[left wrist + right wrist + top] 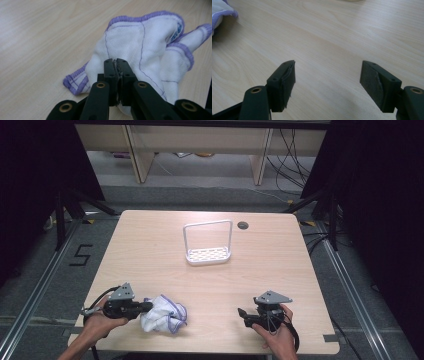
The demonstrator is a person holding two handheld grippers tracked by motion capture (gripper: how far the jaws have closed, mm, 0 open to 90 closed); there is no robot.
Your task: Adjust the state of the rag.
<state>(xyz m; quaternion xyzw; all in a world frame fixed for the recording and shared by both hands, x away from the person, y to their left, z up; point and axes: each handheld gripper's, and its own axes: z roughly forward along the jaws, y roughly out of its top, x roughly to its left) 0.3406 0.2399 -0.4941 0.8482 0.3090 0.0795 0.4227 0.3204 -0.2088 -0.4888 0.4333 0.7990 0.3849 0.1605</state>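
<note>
Fingers point(110, 67) of my left gripper point(145, 306) are pressed together, and in the left gripper view a thin edge of the white cloth point(140, 50) shows pinched between their tips. I record the cloth as a crumpled white piece with purple stitched edging, lying on the bench point(210, 280) at its near left corner area, just right of my left gripper and touching it. My left hand point(100, 322) holds that gripper low over the near edge, pointing right.

Moving rightward, I note a white rack point(208, 242) with a perforated base and a tall hoop handle, standing upright past mid-bench toward the far side, well apart from the cloth. A small dark round port point(243, 225) sits in the bench top just beyond the rack's right side.

At the near right, my right hand point(275, 332) holds the right gripper point(242, 311), pointing left. Its fingers point(284, 82) stand wide apart over bare wood, holding nothing, with a corner of the cloth visible far off at upper left in the right gripper view.
</note>
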